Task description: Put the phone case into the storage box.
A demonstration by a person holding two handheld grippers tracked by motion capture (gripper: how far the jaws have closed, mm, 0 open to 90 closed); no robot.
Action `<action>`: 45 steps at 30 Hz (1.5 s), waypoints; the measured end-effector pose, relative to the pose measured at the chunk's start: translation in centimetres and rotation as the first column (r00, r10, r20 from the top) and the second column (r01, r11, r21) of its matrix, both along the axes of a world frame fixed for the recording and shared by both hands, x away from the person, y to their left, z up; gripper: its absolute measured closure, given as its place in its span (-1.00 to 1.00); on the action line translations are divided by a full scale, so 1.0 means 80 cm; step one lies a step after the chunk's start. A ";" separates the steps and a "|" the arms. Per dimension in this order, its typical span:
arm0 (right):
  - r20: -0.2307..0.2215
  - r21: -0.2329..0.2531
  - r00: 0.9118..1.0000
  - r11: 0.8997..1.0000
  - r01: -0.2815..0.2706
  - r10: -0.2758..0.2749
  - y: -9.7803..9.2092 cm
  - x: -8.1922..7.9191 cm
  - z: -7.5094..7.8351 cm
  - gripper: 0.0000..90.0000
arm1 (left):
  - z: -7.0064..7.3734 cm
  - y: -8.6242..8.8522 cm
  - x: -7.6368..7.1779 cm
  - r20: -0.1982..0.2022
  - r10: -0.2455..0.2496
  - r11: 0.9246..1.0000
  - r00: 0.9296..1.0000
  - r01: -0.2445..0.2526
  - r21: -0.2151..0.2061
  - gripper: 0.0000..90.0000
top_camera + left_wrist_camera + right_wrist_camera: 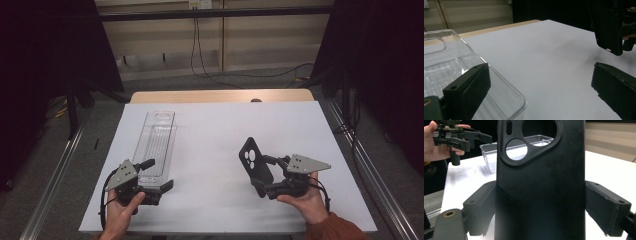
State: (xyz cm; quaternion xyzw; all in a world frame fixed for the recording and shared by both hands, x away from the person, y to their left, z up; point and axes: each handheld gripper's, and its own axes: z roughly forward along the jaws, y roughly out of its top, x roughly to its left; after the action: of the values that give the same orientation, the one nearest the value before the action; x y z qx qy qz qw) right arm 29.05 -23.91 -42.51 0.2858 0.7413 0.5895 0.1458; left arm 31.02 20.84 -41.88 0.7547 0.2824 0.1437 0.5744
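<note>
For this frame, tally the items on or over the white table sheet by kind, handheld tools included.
Black phone case: 1, clamped in the right tool
Clear plastic tray: 1, with the left tool at its near end
Handheld tools: 2
Total: 4

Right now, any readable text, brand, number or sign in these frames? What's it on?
None readable.
black phone case, held in the right gripper: plain back, no brand or print.
clear plastic tray, by the left gripper: no label or lettering.
Small light tag on the back wall: too small and blurred to read.
</note>
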 end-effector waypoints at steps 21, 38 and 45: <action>-0.042 0.032 0.995 0.996 -0.089 0.090 0.020 -0.002 -0.008 -0.68 | 0.010 -0.065 0.011 -0.063 -0.251 0.968 0.966 0.251 0.003 -0.88; -0.054 0.040 0.991 0.992 -0.124 0.126 0.025 0.000 -0.010 -0.68 | 0.031 -0.118 0.033 -0.128 -0.439 0.897 0.890 0.442 -0.004 -0.83; -0.057 0.054 0.988 0.989 -0.141 0.144 0.027 0.000 -0.011 -0.68 | 0.039 -0.132 0.046 -0.154 -0.500 0.863 0.852 0.504 -0.013 -0.85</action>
State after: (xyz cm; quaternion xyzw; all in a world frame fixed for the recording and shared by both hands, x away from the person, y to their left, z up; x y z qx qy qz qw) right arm 29.08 -21.71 -43.36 0.2536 0.7490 0.6077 0.0734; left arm 34.70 10.29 -38.76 0.8190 0.1166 -0.0651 0.5581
